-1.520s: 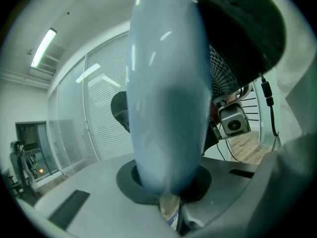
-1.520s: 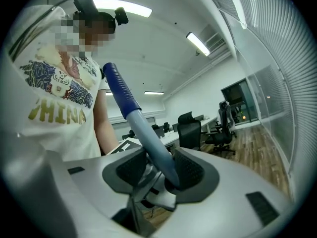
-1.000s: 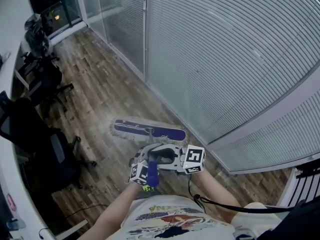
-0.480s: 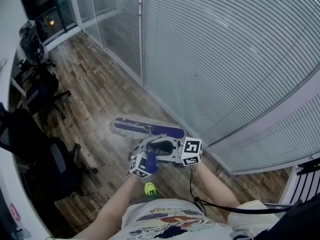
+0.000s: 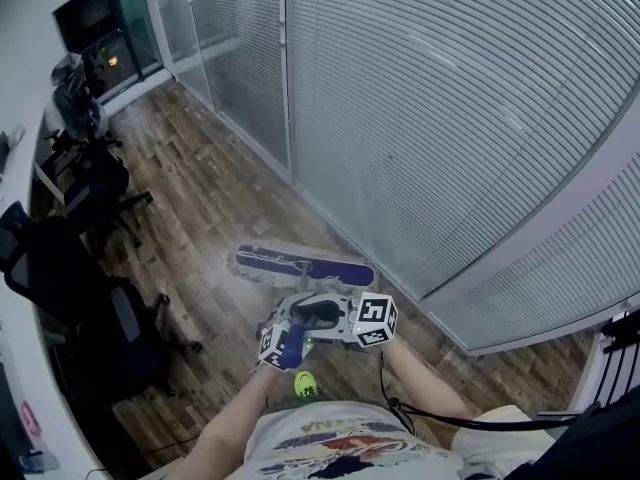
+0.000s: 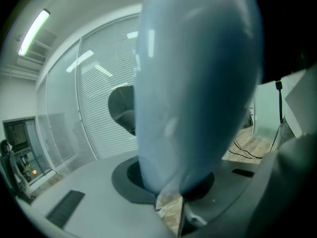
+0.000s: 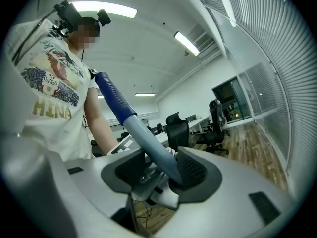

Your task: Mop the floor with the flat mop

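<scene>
Up close, blurred mop handle (image 6: 195,83), floor (image 6: 169,211) barely glimpsed

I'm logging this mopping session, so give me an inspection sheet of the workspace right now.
Surface: wood-plank floor.
Job's things: flat mop head lying on the floor beside the blind-covered glass partition; mop handle rising to both grippers.
Clutter: small yellow-green thing below the grippers, unidentifiable.
Grippers: left gripper fingers have just been opening, the handle blocks its view, grip unclear; right gripper fingers have just been opening, loose around the handle.
Cables: black cable hanging below the right forearm.
Surroundings: black office chairs at the left.
</scene>
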Motion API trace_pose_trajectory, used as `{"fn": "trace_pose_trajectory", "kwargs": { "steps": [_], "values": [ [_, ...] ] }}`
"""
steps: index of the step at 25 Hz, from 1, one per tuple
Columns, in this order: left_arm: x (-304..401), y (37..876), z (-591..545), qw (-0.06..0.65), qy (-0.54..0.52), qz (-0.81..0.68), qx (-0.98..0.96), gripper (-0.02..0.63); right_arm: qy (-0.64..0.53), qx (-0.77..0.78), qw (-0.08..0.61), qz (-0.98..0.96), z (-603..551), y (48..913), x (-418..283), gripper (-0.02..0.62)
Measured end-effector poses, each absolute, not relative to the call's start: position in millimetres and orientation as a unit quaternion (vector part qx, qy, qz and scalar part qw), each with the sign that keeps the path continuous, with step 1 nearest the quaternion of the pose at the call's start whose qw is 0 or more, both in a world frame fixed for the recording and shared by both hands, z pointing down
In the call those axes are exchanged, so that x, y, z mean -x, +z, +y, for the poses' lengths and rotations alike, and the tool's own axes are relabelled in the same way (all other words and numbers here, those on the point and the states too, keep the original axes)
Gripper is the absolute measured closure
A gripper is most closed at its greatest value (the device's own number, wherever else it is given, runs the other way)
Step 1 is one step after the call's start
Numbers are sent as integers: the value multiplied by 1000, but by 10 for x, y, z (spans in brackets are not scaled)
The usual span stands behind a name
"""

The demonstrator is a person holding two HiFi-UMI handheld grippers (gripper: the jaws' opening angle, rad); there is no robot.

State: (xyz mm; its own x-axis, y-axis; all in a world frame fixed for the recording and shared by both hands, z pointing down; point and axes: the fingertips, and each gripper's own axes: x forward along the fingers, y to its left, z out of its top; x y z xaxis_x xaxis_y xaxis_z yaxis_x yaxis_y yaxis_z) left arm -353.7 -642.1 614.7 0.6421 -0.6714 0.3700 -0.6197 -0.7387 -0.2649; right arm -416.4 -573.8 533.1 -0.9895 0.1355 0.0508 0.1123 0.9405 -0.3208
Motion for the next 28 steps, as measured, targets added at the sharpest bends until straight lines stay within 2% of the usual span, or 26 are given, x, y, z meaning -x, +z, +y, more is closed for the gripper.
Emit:
{"fn": "trace_pose_trajectory", "kwargs": {
  "steps": [17,28],
  "values": [
    [3041,5897,-4690,30,-208,388,897,560,168,63,-1,-984,-3988,5043,3603,400],
    [3111,5904,-4526,19,-193,398,897,560,164,57,-5,-985,-3822,5037,3669,402]
  ]
}}
